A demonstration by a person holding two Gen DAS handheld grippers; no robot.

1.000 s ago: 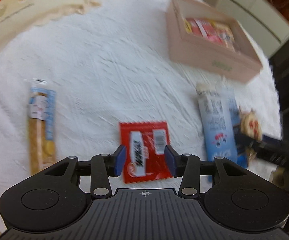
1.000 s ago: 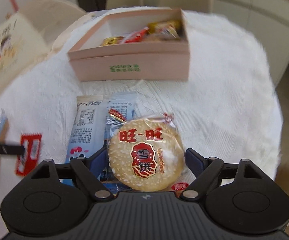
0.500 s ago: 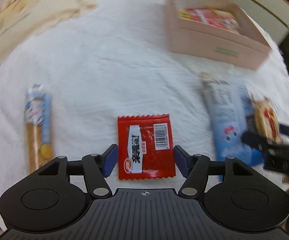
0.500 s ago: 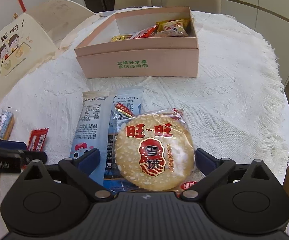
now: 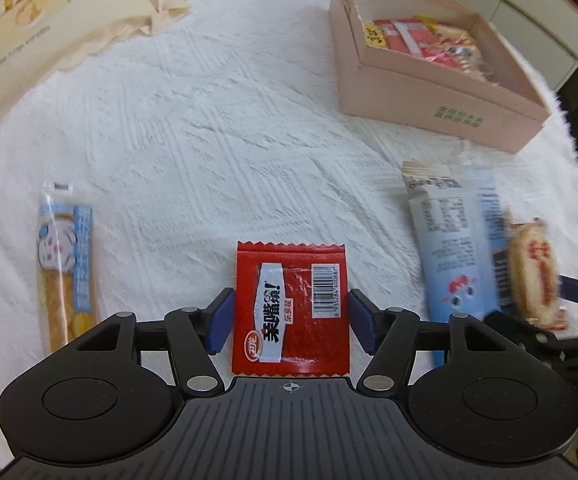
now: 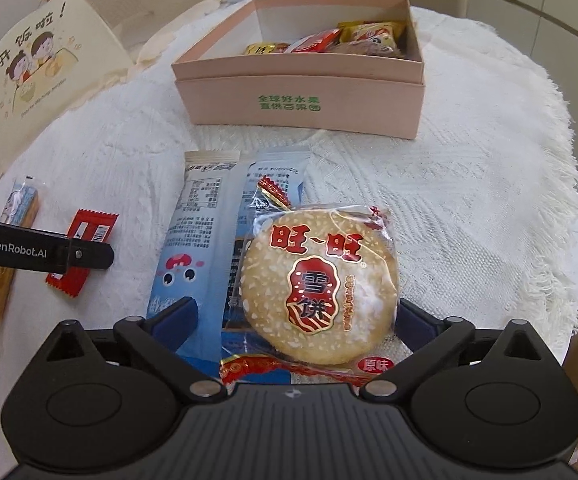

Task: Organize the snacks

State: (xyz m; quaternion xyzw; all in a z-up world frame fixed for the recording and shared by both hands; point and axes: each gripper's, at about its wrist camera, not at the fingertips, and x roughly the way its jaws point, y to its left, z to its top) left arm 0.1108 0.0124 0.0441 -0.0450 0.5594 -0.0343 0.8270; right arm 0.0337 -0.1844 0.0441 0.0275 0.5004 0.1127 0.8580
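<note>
In the left wrist view the left gripper (image 5: 291, 322) has its blue fingers (image 5: 220, 322) spread apart on either side of a red snack packet (image 5: 291, 308) that lies flat on the white-clothed surface (image 5: 193, 128), with a slim gap between each pad and the packet's edges; far left on the surface lies a long biscuit stick packet (image 5: 65, 268); to the right lie two pale blue packets (image 5: 455, 248) side by side, and a round rice cracker (image 5: 535, 272) rests on their right part, blurred at the frame edge; far right stands a pink box (image 5: 441, 108), open, with several wrapped snacks inside; a cream printed card (image 5: 13, 28) sits at the far left. In the right wrist view the right gripper (image 6: 295, 318) has its fingers (image 6: 175, 318) wide apart around the rice cracker (image 6: 319, 288), which lies on top of the pale blue packets (image 6: 193, 240); its right finger seems to sit close against the wrapper, though contact cannot be made out; the pink box (image 6: 301, 100) stands beyond on the far side, its snacks gathered at the far right end; at the left the left gripper (image 6: 101, 254) reaches in over the red snack packet (image 6: 83, 252), and the biscuit stick packet (image 6: 9, 248) lies further left; the printed card (image 6: 45, 64) stands at the far left of the surface (image 6: 469, 200).
</note>
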